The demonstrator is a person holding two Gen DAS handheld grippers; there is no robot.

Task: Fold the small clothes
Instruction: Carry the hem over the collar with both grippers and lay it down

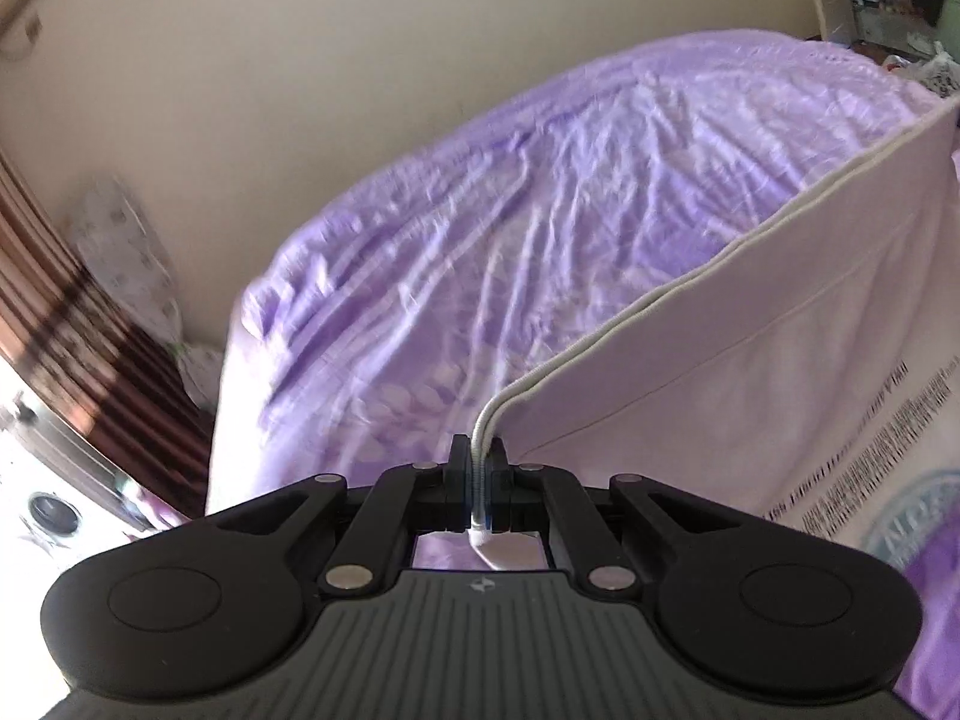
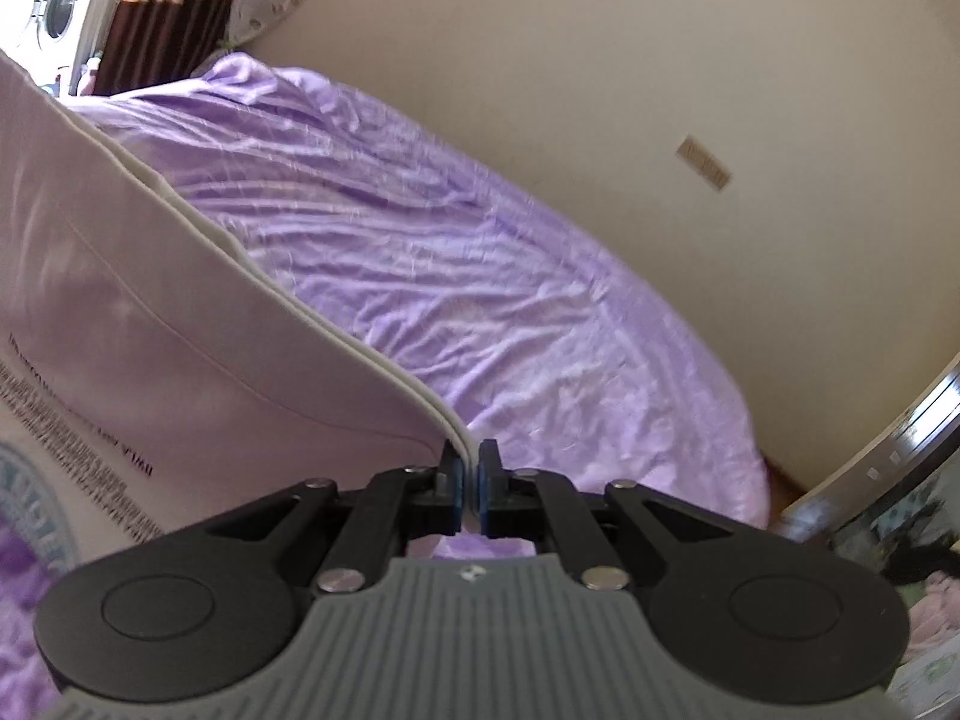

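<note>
The left gripper point(image 1: 478, 468) and right gripper point(image 2: 471, 474) each clench the pale T-shirt's point(image 1: 780, 372) hem, carrying it mid-fold; next, lay it on the purple bedsheet point(image 1: 540, 210) at frame centre.

We see a bed point(image 1: 540, 210) pushed against a cream wall point(image 1: 270, 90), covered by a wrinkled lilac sheet point(image 2: 450, 276) with a faint leaf pattern. A patterned pillow point(image 1: 129, 258) stands against the wall at its far end.

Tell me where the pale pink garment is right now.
The pale pink garment hangs stretched above the purple bedspread, its trimmed edge pinched by the left gripper and right gripper.
</note>
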